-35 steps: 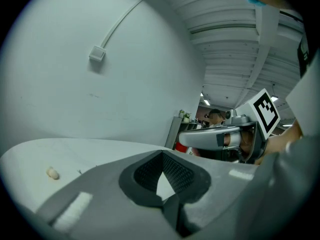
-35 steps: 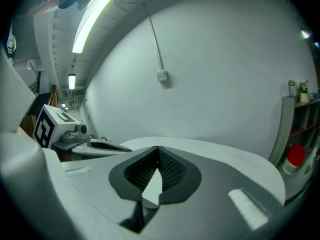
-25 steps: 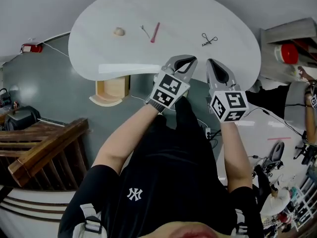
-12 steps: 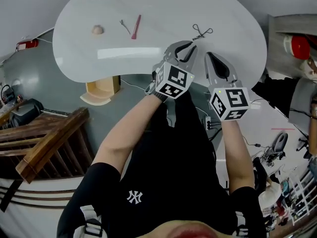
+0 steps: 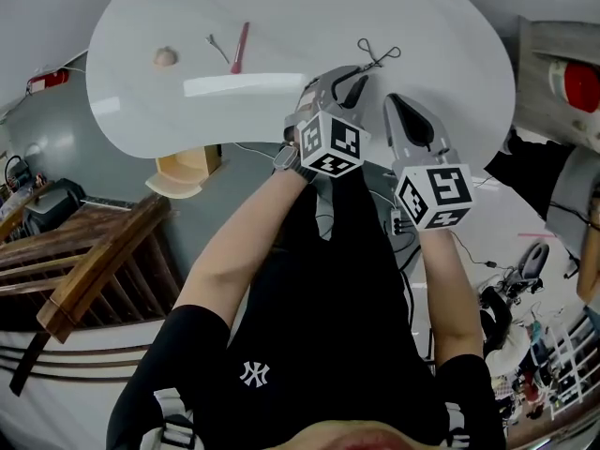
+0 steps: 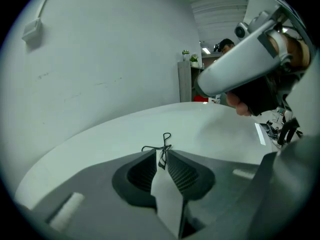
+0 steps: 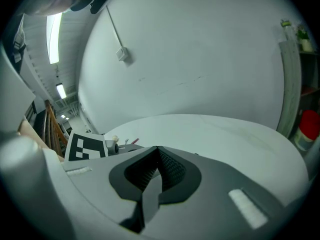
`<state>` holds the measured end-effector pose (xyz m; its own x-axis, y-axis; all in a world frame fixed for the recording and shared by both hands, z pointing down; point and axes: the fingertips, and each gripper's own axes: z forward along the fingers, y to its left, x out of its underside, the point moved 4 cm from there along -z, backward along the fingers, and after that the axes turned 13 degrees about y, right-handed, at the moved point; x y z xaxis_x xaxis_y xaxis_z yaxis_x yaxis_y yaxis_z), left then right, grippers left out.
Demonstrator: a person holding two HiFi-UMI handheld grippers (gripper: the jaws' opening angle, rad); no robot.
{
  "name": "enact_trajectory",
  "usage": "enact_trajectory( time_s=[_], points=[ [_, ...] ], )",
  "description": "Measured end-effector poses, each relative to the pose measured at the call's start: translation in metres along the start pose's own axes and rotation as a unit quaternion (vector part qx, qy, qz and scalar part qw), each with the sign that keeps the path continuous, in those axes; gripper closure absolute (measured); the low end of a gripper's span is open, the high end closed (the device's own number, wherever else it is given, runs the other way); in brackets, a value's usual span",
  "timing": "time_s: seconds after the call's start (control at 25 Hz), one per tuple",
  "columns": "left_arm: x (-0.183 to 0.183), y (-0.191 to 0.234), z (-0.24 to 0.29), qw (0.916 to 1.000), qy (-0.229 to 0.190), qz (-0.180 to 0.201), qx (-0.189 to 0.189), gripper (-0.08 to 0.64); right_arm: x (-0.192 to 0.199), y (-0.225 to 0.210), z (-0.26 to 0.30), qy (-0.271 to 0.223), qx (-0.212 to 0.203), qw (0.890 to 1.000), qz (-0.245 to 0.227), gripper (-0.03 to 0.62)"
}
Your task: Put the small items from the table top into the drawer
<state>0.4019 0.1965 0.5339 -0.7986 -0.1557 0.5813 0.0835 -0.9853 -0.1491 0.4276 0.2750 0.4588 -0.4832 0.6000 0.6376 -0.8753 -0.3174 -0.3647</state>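
Observation:
On the white round table (image 5: pixel 441 36) lie a black wire clip (image 5: pixel 378 56), a red pen (image 5: pixel 241 47), a small metal piece (image 5: pixel 217 48) and a beige shell-like lump (image 5: pixel 165 56). My left gripper (image 5: pixel 359 75) hovers over the table's near part, its tips just short of the black wire clip (image 6: pixel 161 145). In the left gripper view its jaws (image 6: pixel 160 156) stand a little apart, with the wire showing through the slit and nothing held. My right gripper (image 5: pixel 396 101) hangs beside it at the table's edge; its jaws (image 7: pixel 156 149) are shut and hold nothing.
A light wooden box-like piece (image 5: pixel 192 169) sits under the table's left near edge. Dark wooden railings (image 5: pixel 84 261) run at the lower left. A shelf with a red-lidded container (image 5: pixel 577 82) stands to the right, and cables (image 5: pixel 394 223) lie on the floor.
My left gripper has moved forward over the table to the black wire clip. The right gripper has followed only slightly and stays by the edge.

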Motion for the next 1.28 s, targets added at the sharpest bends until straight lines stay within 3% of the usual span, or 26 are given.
enact_trajectory(
  time_s=[0.28, 0.6, 1.28],
  points=[
    [0.006, -0.001, 0.014, 0.9997, 0.02, 0.012, -0.012, 0.516, 0.007, -0.008, 0.002, 0.01, 0.001, 1.0, 0.007, 0.569],
    [0.004, -0.002, 0.01, 0.9996, 0.013, 0.014, -0.019, 0.552, 0.008, -0.011, 0.002, 0.011, 0.002, 1.0, 0.009, 0.569],
    [0.013, 0.016, -0.071, 0.9989, -0.014, -0.006, -0.044, 0.551, -0.019, 0.036, 0.015, -0.012, -0.026, 0.999, -0.019, 0.57]
  ],
)
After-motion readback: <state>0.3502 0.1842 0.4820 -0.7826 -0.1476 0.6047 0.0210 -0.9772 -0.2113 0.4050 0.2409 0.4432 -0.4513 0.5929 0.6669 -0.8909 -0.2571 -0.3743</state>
